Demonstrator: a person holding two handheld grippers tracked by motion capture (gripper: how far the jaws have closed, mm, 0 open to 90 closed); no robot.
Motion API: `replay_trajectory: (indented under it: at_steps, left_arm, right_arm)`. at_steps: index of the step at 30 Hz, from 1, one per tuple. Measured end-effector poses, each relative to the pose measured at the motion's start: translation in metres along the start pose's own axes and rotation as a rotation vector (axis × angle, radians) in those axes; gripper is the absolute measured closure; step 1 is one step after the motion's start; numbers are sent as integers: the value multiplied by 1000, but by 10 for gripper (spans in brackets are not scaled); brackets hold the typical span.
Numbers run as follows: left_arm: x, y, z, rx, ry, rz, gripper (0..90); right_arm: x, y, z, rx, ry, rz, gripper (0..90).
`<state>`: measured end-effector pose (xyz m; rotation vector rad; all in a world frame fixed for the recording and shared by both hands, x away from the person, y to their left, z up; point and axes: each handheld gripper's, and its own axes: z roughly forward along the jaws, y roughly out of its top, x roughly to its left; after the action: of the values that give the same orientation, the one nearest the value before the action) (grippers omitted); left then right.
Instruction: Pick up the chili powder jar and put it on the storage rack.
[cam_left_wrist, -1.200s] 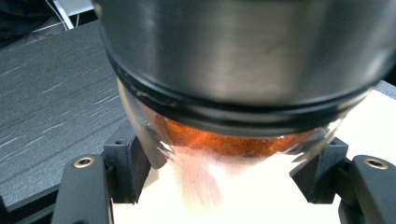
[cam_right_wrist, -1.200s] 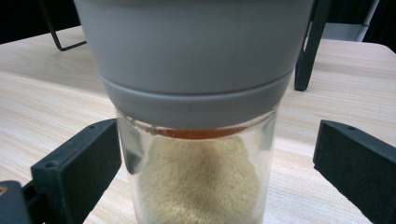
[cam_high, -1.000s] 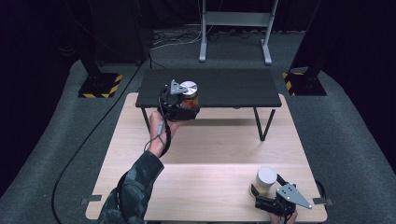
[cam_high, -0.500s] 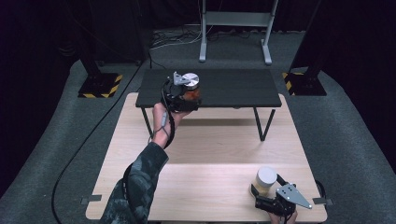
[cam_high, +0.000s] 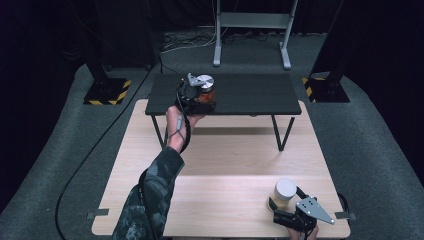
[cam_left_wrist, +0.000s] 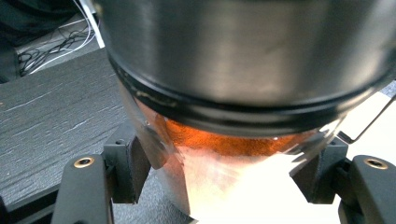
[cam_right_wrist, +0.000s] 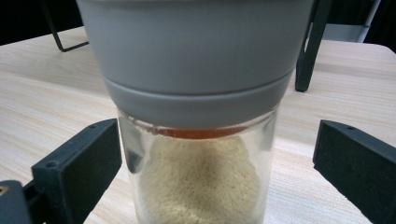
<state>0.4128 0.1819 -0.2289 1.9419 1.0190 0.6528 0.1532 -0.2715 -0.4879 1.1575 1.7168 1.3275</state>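
Jar of orange spice (cam_high: 206, 93), steel-lidded, is hanging over the black shelf (cam_high: 250, 94), and we're pinching its glass in the left tongs (cam_high: 192, 97); it could slip. Our right tongs (cam_high: 287, 212) are standing open around the grey-lidded jar (cam_high: 285, 192) on the counter (cam_high: 225, 150).

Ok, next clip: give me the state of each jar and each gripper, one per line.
Orange-powder jar: metal lid on, held upright over the black shelf.
Left gripper: shut on the jar, fingers pressing its glass sides.
Pale-grain jar: grey lid on, standing upright on the wooden table.
Right gripper: open, fingers either side of the jar, a gap on one side.
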Motion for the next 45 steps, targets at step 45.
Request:
replay_trajectory:
  at_steps: [45]
  left_arm:
    - [13,1,20,3,-19,-61,310]
  right_arm:
    - [0,0,0,-2,-2,-3,0]
